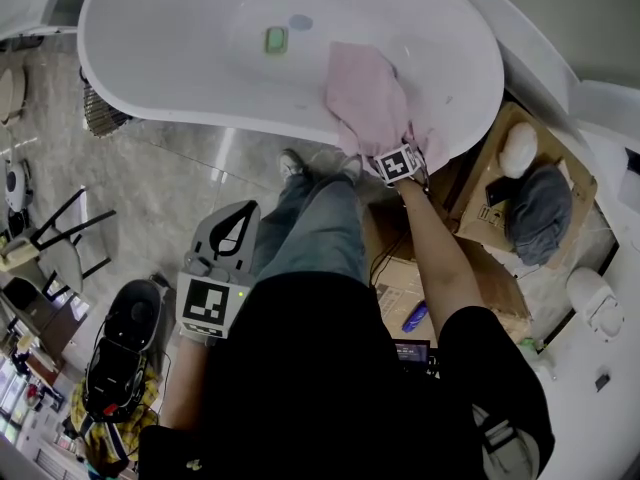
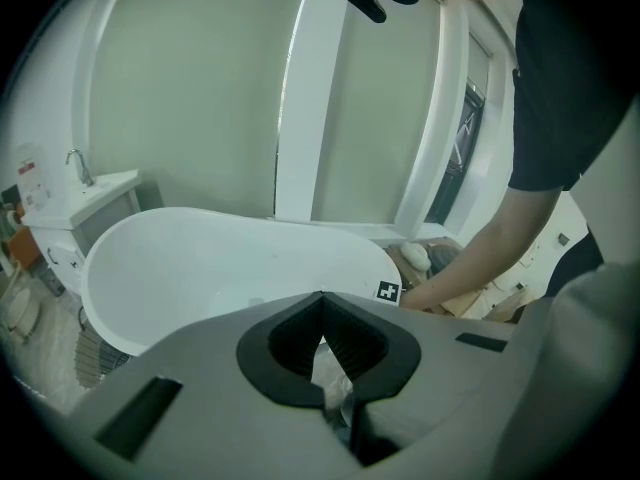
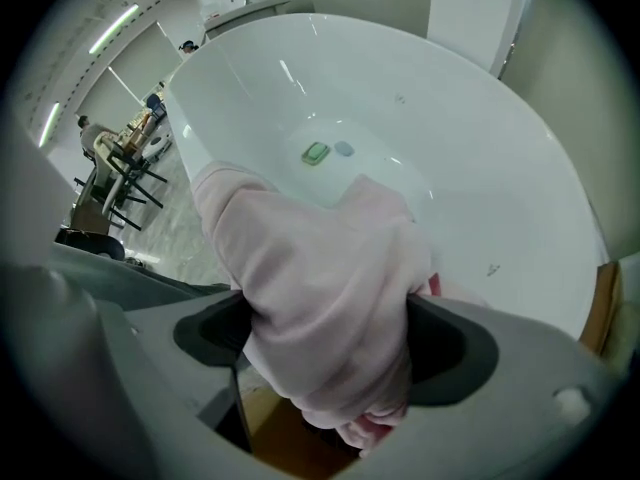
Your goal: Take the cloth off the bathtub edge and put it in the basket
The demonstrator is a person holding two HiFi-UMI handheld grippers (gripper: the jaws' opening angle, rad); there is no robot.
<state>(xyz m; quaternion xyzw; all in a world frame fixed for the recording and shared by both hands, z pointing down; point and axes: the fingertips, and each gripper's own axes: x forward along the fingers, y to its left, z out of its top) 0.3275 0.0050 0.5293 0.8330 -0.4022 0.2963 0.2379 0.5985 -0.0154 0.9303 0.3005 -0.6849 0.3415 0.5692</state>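
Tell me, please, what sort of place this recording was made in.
Probably a mock-up bathroom in a showroom or workshop: a white freestanding bathtub on a tiled floor, a tap on a white counter, yet cardboard boxes beside the tub.

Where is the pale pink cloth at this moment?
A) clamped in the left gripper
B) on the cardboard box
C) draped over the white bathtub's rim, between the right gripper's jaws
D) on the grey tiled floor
C: the pale pink cloth hangs over the white bathtub's rim, and the right gripper stands open around it.
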